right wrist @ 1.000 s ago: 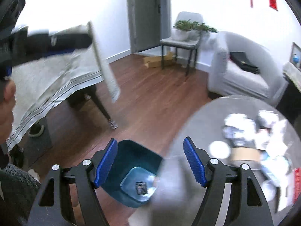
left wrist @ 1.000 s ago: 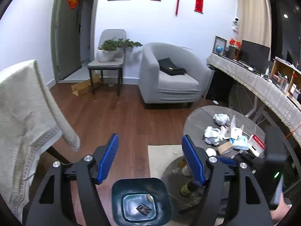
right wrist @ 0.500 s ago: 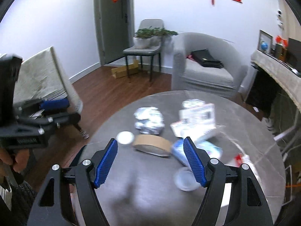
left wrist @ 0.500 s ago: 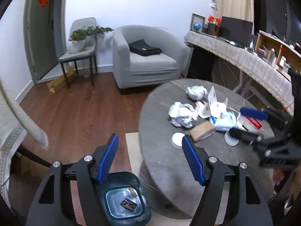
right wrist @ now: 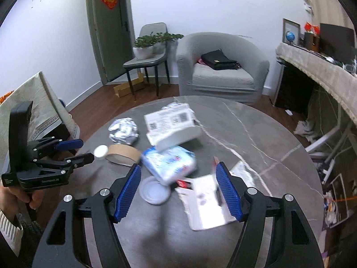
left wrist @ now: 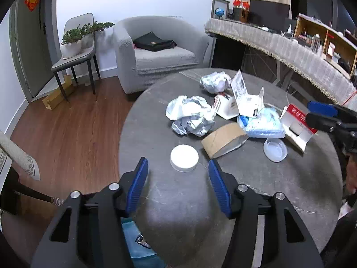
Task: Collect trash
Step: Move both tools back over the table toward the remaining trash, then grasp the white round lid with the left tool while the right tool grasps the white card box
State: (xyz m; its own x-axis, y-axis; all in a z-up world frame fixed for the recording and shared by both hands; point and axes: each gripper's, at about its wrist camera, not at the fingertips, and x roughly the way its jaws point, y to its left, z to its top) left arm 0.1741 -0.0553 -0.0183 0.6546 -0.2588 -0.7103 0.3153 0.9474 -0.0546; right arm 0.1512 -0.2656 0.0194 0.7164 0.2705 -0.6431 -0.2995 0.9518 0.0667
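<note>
Both tongs hover empty over the round grey marble-look table (left wrist: 174, 201): the left gripper (left wrist: 177, 185), jaws just narrowing with nothing between them, lines up on the small white ribbed lid (left wrist: 184, 158); the right gripper (right wrist: 178, 186) stands wider above the clear plastic lid (right wrist: 154, 191) and the red-and-white card packet (right wrist: 205, 201). Best bet: straddle the white lid squarely, drop low, then pinch its rim. Beyond lie the brown cardboard tape ring (left wrist: 224, 139), crumpled silver foil (left wrist: 190, 115) and a blue tissue pack (left wrist: 263, 122). Below the table's near edge sits the teal bin (left wrist: 138, 241). Farther off, a grey armchair (left wrist: 156, 51) on wood flooring.
</note>
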